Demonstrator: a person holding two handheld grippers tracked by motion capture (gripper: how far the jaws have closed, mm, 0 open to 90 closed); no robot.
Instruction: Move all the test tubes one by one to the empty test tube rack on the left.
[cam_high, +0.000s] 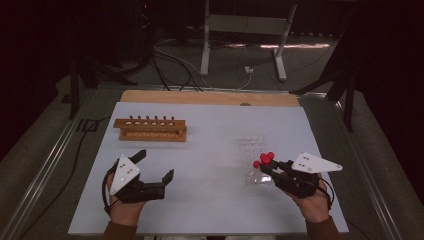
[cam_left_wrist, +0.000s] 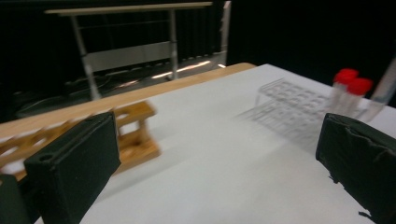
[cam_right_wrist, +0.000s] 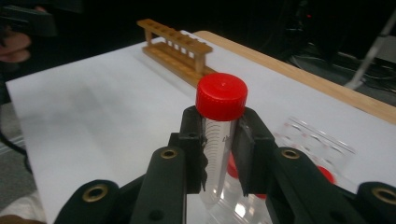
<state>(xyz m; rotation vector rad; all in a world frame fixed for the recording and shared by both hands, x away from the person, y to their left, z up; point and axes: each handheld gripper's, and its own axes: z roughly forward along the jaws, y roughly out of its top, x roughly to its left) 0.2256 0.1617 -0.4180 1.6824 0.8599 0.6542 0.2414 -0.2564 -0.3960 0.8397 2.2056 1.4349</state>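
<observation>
A white table (cam_high: 210, 200) is seen from above, with a wooden strip along its far edge. A wooden tube rack (cam_high: 150, 129) stands on the far left part of the table; this rack is taken as the landmark for all positions below.

Left gripper (cam_high: 155, 167): held in the person's left hand, nearer to the person than the wooden rack and just to the rack's near side. Its jaws are spread wide apart with nothing between them. In the left gripper view the wooden rack (cam_left_wrist: 126, 135) is seen blurred behind the left jaw, and white table surface lies in the gap between the jaws.

Right gripper (cam_high: 267, 170): held in the right hand, well to the right of the wooden rack and nearer to the person. Its jaws are closed on a clear tube with a red cap (cam_right_wrist: 221, 97); graduation marks are seen on the tube wall between the pads. The tube is held upright, cap above the jaws.

A clear plastic rack (cam_high: 252, 150) stands well to the right of the wooden rack, just beyond the right gripper. Several red-capped tubes (cam_high: 267, 157) are seen at its near end, beside the gripper tip. In the left gripper view two red caps (cam_left_wrist: 352, 81) are seen at the end of the clear rack (cam_left_wrist: 289, 100).

The wooden rack's holes appear empty from above.
</observation>
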